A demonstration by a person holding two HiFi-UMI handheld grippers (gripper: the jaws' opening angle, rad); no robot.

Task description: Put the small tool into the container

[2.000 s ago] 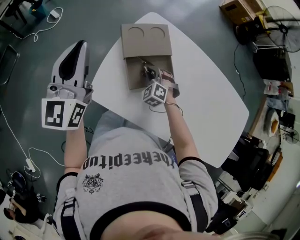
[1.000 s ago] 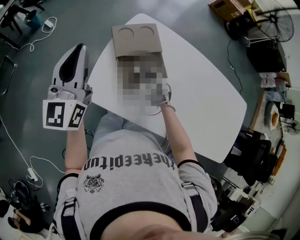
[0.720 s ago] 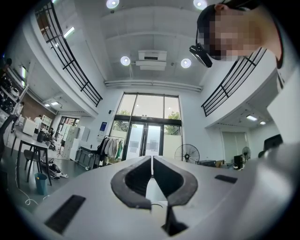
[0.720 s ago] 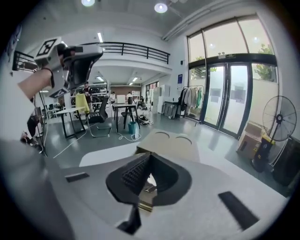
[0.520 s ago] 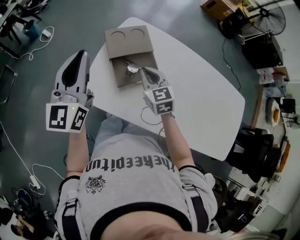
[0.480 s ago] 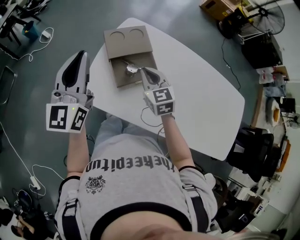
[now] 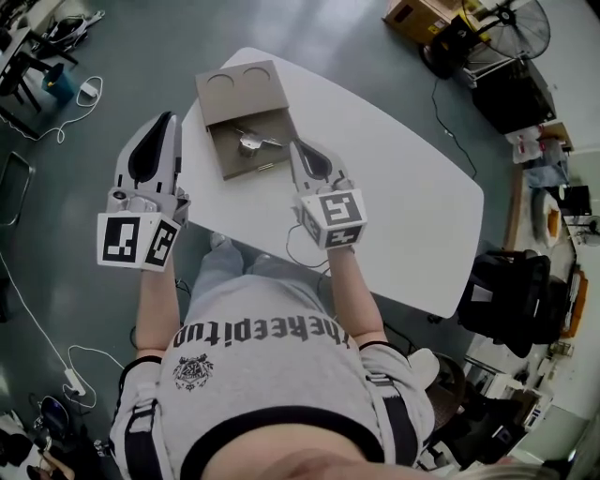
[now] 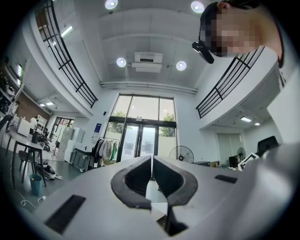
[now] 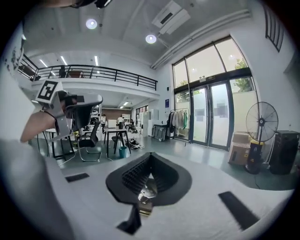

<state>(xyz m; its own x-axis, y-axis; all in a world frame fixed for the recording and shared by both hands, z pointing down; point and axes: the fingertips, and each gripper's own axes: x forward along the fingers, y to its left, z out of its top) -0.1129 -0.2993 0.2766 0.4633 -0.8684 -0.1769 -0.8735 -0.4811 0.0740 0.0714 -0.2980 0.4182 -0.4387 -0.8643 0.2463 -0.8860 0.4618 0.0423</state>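
Observation:
The container is an open brown cardboard box (image 7: 228, 161) at the far left of the white table (image 7: 403, 178). Its flap (image 7: 239, 89) has two round cut-outs. A small shiny metal tool (image 7: 248, 141) lies inside the box. My right gripper (image 7: 298, 147) hangs above the table just right of the box, shut, with nothing between its jaws. In the right gripper view (image 9: 150, 153) the tips meet and the view looks out into the hall. My left gripper (image 7: 167, 120) is held over the floor left of the table. It is shut and empty, as the left gripper view (image 8: 151, 159) shows.
A thin cord (image 7: 298, 246) lies on the table's near edge by my right wrist. Cables (image 7: 37, 319) trail on the floor at the left. A fan and cartons (image 7: 487, 28) stand at the far right, and a black chair (image 7: 506, 295) beside the table.
My right gripper has lifted out of the box and drawn back to its right side, while the tool stays in the box. The left gripper has shifted a little.

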